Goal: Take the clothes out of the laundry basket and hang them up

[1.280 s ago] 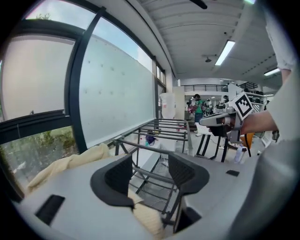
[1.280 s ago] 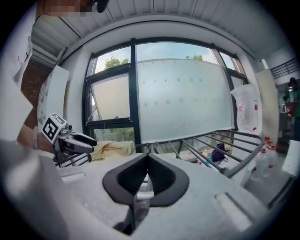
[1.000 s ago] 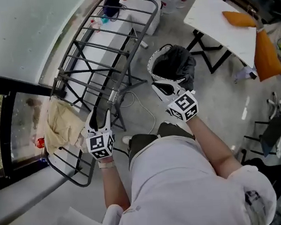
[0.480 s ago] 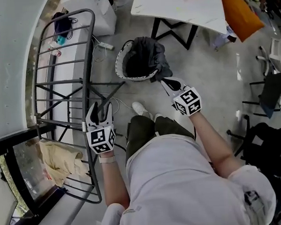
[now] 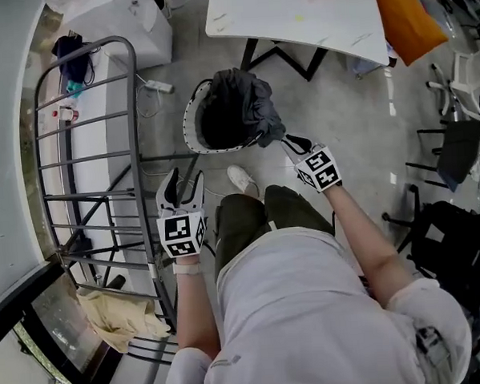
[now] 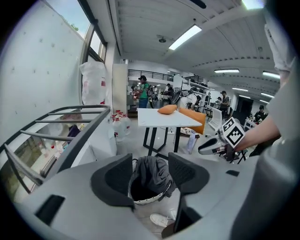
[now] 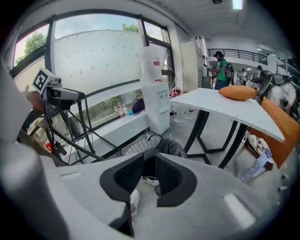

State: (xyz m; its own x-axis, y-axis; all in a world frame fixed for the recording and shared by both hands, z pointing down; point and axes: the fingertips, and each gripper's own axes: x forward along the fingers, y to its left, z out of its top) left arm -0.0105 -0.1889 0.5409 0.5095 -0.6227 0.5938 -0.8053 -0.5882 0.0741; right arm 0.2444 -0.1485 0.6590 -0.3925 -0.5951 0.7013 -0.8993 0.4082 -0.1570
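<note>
A white-rimmed laundry basket (image 5: 195, 125) stands on the floor ahead, with a dark grey garment (image 5: 250, 105) draped over its far right rim. My left gripper (image 5: 181, 182) hovers short of the basket, open and empty; through its jaws I see the basket (image 6: 149, 199) and garment (image 6: 152, 171). My right gripper (image 5: 290, 143) is beside the basket's right rim, its jaws opening with a narrow gap and nothing between them. A metal drying rack (image 5: 102, 154) stands at left, and a beige cloth (image 5: 122, 314) hangs on its near end.
A white table (image 5: 295, 16) with an orange cushion (image 5: 407, 18) stands beyond the basket. A white cabinet (image 5: 126, 16) sits at the rack's far end. Dark chairs (image 5: 454, 144) line the right. My shoe (image 5: 241, 179) is near the basket.
The view has swung from the rack toward the basket. The beige cloth has slid to the lower left. Both grippers now point at the basket, and the right jaws have parted slightly.
</note>
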